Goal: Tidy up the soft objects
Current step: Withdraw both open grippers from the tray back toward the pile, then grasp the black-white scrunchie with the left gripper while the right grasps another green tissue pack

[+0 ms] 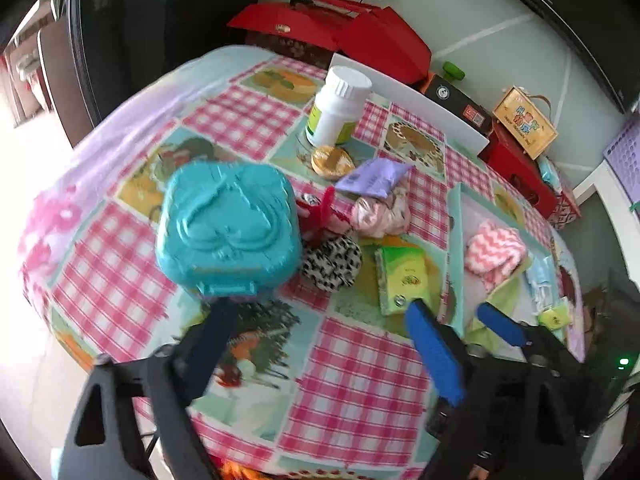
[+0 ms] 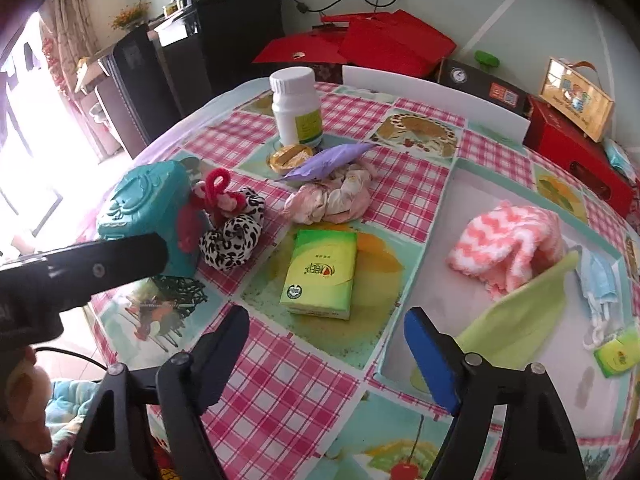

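My left gripper [image 1: 320, 316] is spread wide with nothing between its fingers, hovering over the tablecloth [image 1: 352, 364] just short of the teal plastic box [image 1: 228, 232]. My right gripper [image 2: 326, 336] is spread too and grasps nothing; it hangs over the near edge of the table, between the tissue pack [image 2: 320, 272] and the tray [image 2: 436, 220].

As I judge it, the sorting is partly done. The tray already holds a pink-and-white knit cloth [image 2: 508, 248], a green cloth [image 2: 516, 324], a blue face mask [image 2: 600, 284] and a small green packet [image 2: 618, 354]. Left out on the table are the tissue pack, a spotted scrunchie [image 2: 234, 236], a red fuzzy piece [image 2: 214, 192] beside the teal box, a crumpled pink scrunchie [image 2: 332, 200] and a purple pouch [image 2: 328, 162] lying partly over it. A white bottle [image 2: 296, 106] and a small round tin [image 2: 290, 156] stand further back; they look hard, so probably stay.

The table wears a pink checked cloth printed with fruit and cakes. Behind it are red boxes [image 2: 360, 46], cables on the wall and dark cabinets [image 2: 160, 68] by a bright window.
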